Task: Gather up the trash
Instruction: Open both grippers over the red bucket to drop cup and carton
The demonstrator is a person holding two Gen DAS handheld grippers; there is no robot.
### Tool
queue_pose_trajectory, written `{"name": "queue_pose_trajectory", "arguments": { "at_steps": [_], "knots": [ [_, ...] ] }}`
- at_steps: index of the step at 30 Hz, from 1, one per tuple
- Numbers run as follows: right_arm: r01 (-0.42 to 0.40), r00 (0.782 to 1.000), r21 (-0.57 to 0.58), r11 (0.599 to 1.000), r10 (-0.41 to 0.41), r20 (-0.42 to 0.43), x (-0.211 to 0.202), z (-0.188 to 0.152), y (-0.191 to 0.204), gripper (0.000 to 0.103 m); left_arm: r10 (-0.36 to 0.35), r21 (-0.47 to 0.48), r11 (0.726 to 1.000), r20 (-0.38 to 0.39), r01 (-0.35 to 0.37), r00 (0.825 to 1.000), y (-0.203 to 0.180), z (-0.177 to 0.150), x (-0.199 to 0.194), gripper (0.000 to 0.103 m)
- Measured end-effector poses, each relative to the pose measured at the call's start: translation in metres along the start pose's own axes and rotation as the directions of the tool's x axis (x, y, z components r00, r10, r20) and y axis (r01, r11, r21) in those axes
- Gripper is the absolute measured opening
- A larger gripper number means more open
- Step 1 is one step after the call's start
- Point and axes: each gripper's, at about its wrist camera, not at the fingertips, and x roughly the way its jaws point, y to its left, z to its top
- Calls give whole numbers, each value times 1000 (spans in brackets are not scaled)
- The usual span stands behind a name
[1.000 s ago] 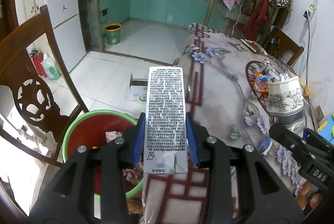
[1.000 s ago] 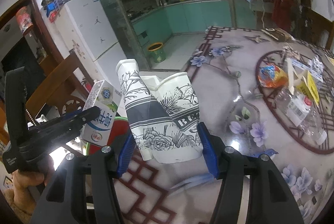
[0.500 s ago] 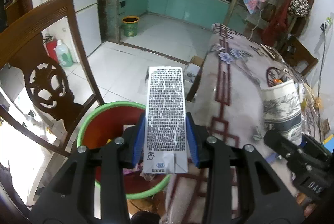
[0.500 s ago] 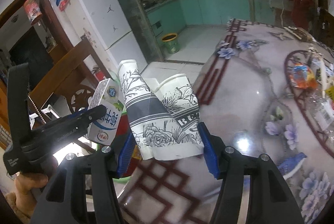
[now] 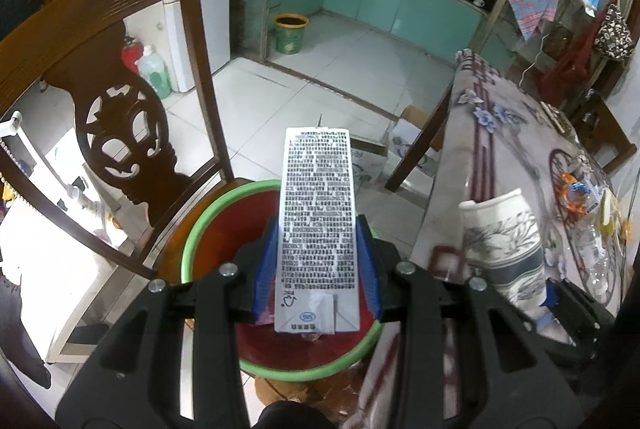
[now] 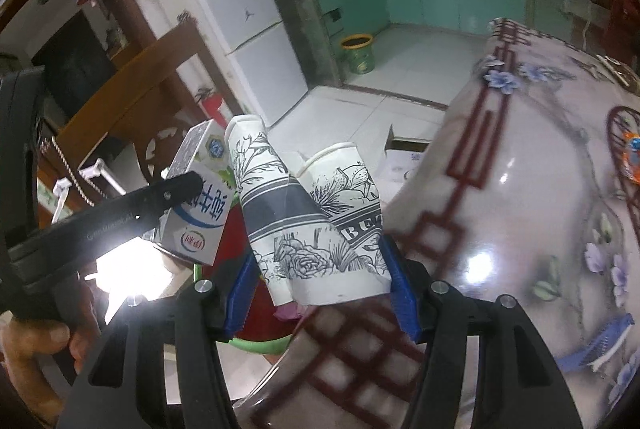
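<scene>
Left wrist view: I'm holding the left gripper over the bin, a red tub w/ a green rim on the floor just beside the table. Its blue pads are pinching a tall milk carton by the two long sides, printed back panel facing the cam. I'm judging it's parked there so that letting go drops the carton straight in. The carton & gripper body are covering most of the bin's inside, so I can only make out scraps of stuff at the bottom. A carved wooden chair is standing just beside the bin. At right, the paper cups are showing, but the tool holding them is cut off by the frame edge. Right wrist view: the right gripper is pinching two crushed floral-print paper cups together btwn its blue pads, near the table's edge & partly over the bin; prob. waiting its turn. Only a sliver of green rim & red wall is peeking out below the cups. The left gripper w/ the carton is showing side-on at left. Glare is washing out the area under it, and the tablecloth pattern is motion-blurred.
</scene>
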Motion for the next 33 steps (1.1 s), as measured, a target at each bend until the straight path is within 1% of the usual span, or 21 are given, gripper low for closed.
{"name": "queue_pose_trajectory", "arguments": {
  "at_steps": [6,10,17,18,19,20,22,24,30,33],
  "knots": [
    [1,1000,-28,1000,-1,-22,16,0,13,57,19,-7,1000,-10,-19,1000,8,-1,3,36],
    [5,1000,-37,999,-6,-19,18,3,15,57,25,-26,999,-20,-26,999,14,-1,4,36],
    [21,1000,-63,998,-22,-8,18,4,17,57,45,-47,998,-13,-46,999,17,0,2,37],
    [24,1000,-68,997,-24,0,16,4,17,57,55,-50,997,-11,-56,998,17,1,1,50],
    [28,1000,-73,997,-28,6,15,4,18,68,64,-55,996,-5,-64,998,17,1,0,59],
    [45,999,-78,996,-45,13,13,4,18,80,71,-62,996,9,-70,997,18,2,-2,69],
    [65,997,-75,995,-61,44,7,3,16,81,79,-62,995,21,-77,997,18,2,-6,69],
    [64,997,-68,996,-61,49,1,3,11,81,78,-60,995,18,-76,997,16,3,-5,70],
    [89,994,-28,996,-87,60,-24,-3,-15,81,36,-40,999,17,-36,999,-4,5,-8,76],
    [133,990,-25,991,-131,56,-46,-13,-39,81,-4,-17,1000,-4,4,1000,-25,4,-6,77]
  ]
}}
